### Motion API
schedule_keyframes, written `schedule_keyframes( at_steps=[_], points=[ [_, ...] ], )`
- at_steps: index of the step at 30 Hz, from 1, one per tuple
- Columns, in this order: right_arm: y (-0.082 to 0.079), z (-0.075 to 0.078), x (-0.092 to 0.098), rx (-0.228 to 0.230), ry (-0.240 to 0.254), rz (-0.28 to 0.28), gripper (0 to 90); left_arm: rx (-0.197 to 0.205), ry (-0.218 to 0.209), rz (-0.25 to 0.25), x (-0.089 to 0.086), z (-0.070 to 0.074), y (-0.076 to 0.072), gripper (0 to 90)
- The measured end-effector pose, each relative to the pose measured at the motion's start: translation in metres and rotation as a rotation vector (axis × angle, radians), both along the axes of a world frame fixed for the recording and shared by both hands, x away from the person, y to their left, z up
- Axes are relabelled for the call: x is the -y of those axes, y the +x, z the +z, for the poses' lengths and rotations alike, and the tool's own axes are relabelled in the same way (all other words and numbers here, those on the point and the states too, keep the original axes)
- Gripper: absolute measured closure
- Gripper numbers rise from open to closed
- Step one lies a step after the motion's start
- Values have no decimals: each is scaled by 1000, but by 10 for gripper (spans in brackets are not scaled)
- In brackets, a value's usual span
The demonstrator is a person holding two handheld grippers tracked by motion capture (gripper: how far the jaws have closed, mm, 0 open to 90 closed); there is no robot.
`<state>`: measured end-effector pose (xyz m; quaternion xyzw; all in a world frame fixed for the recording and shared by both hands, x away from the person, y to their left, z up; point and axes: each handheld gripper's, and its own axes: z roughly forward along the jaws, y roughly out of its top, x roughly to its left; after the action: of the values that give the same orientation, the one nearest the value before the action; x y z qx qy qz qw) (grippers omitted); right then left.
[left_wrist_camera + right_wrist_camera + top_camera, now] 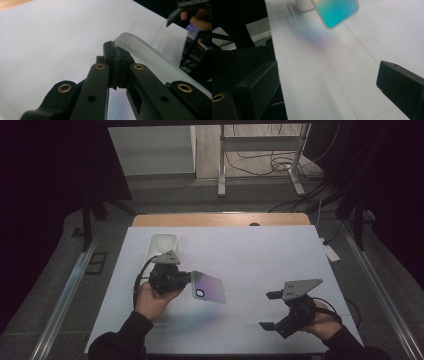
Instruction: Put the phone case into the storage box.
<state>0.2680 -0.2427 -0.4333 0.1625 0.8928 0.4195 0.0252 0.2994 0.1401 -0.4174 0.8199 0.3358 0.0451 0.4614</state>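
In the high view, we see the left gripper (186, 279) left of centre in the frame, its jaws closed on the edge of a phone (208, 287) with a purple-tinted back, which juts out to the right above the white table sheet (260, 255). Just above the gripper, toward the upper left of the sheet, lies a clear phone case (161, 245) (flat, its open side not clear to us). In the left gripper view the two black jaws meet at the frame's middle, clamped on the phone's pale rounded edge (140, 47), which curves off to the right.

The right gripper (269, 310) sits at the lower right of the high view, well apart from the phone, with its jaws spread wide and nothing between them. In the right gripper view its jaws stand at the lower left and lower right corners, bare sheet (332, 75) between them, and the phone (335, 11) shows blurred at the top edge.
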Motion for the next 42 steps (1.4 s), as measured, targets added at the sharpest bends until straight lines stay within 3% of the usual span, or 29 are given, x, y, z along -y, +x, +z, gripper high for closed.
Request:
schedule_keyframes(
  at_steps=[8,20,28,42],
  points=[
    [-3,-4,11,21,-50,-66,36,0,21,57,-9,8,4,888],
    [-8,-7,27,51,-68,-167,0,-2,29,138,-21,20,10,887],
    [-12,-8,37,70,-71,-289,0,-3,40,160,-28,27,16,887],
    [-23,-12,53,74,-107,-375,0,-28,50,250,-47,35,27,887]
  ],
)
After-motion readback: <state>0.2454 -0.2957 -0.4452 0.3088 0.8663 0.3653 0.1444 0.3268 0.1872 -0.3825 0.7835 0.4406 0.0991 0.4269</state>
